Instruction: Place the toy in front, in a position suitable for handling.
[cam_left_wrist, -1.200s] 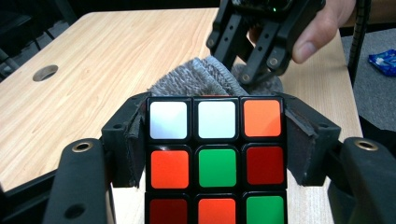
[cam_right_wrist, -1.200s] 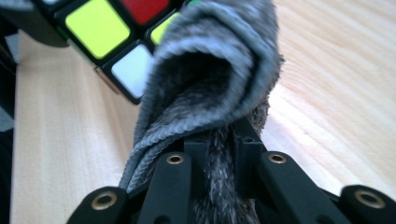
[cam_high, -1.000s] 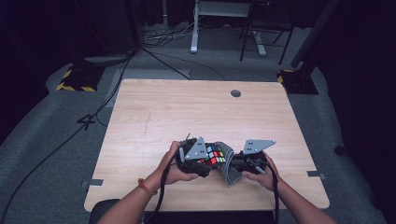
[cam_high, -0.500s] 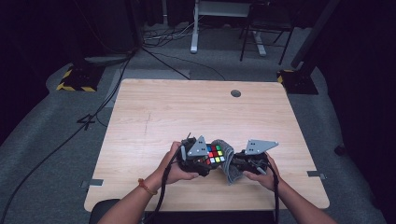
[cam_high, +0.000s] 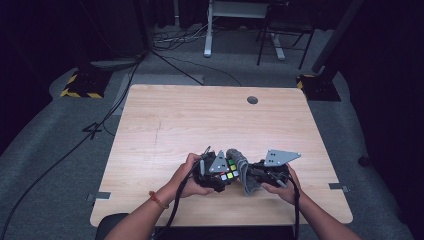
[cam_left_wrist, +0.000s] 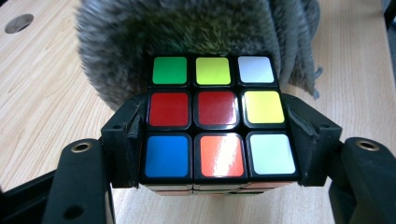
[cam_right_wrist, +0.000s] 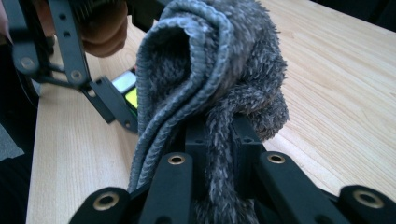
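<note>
Cube (cam_left_wrist: 217, 119) is sitting clamped between my left jaws, whose pads are pressing on its two sides at the middle and bottom rows; those jaws have just been closing on it a touch further. Facing my left camera, its top row is showing green, yellow-green and white, its middle row red, red and yellow, its bottom row blue, orange and white. My left gripper (cam_high: 220, 172) is holding it just above the counter (cam_high: 200, 120), near the front edge.

Right behind the cube, a grey fuzzy cloth (cam_left_wrist: 187, 32) is bunching up against its far face. My right jaws are pinching that cloth (cam_right_wrist: 210, 79) tight, with a folded, ribbed edge rising above them and a strand hanging down between them. From above, my right gripper (cam_high: 255, 175) is pointing toward the left one, the cloth (cam_high: 242, 170) standing between the two, touching the cube (cam_high: 230, 171).

My two hands are gripping the handles side by side, forearms coming in over the counter's near edge, a red band showing on my left wrist (cam_high: 157, 200).
</note>
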